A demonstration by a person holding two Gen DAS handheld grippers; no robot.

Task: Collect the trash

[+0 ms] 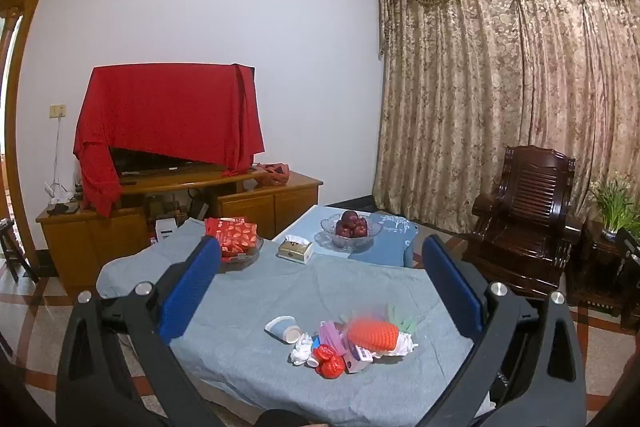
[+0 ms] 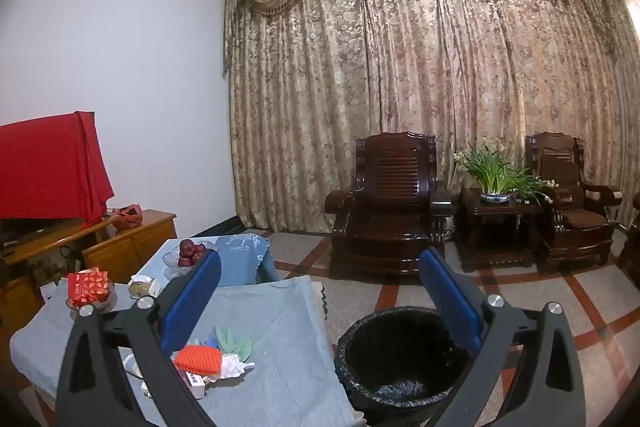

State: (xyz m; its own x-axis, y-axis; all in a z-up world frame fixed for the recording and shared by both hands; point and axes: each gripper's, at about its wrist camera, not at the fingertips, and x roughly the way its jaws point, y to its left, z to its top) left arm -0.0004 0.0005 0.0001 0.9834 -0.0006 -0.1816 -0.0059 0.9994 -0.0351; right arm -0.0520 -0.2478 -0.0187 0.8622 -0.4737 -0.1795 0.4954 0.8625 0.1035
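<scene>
Trash, a small heap on the grey-cloth worktop (image 1: 248, 307), lies below and between the spread, empty left tongs (image 1: 320, 287). Left to right: a tipped blue-and-white paper cup (image 1: 283, 329), light and crushable, best pinched across its rim; crumpled white tissue (image 1: 302, 349), soft; glossy red wrappers (image 1: 329, 361), probably slippery. The right tongs (image 2: 320, 303), also spread and empty, hang over the black-lined round bin (image 2: 396, 359).

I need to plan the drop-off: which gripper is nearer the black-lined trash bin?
Right. The right gripper hangs just above the trash bin, which fills the space between its open fingers. The left gripper faces the table's trash pile, with no bin in its view.
</scene>
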